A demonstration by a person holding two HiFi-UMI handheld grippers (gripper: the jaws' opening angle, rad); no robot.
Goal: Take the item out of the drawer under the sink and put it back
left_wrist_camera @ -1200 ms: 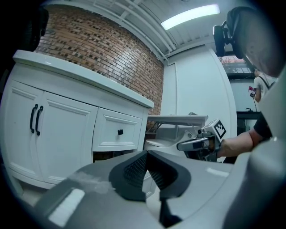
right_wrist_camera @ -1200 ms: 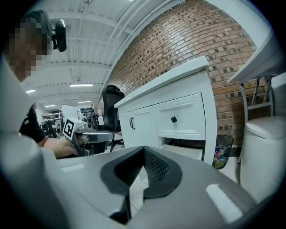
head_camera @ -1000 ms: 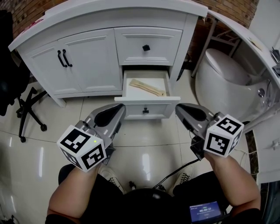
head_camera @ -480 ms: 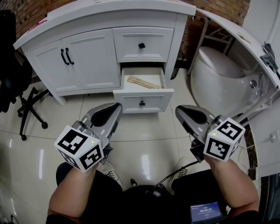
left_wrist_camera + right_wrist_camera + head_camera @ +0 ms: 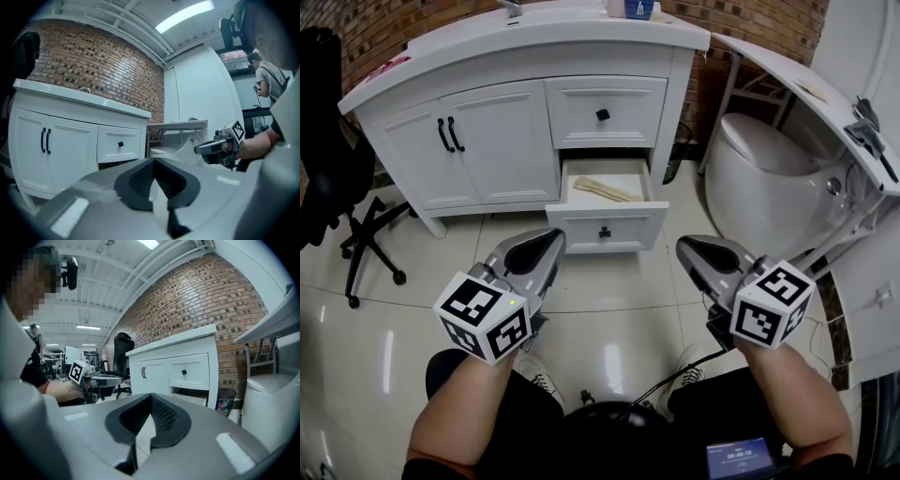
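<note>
Glossy tiled floor (image 5: pixel 609 309) lies under both tongs, with a brick wall (image 5: pixel 750 19) beyond. Ahead stands 1 white vanity (image 5: pixel 525 42) with 2 doors (image 5: pixel 502 141) and 2 drawers. The lower drawer (image 5: pixel 605 228) is open, with 1 wooden item (image 5: pixel 607 190) inside. Left tongs (image 5: pixel 553 236) and right tongs (image 5: pixel 683 247) are clenched and empty.

Both grey hand-held grippers (image 5: pixel 555 233) (image 5: pixel 682 246) carry black-and-white marker cubes (image 5: pixel 483 317).

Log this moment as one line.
drawer open | wooden item inside | left gripper shut, empty | right gripper shut, empty | neither touching drawer
</note>
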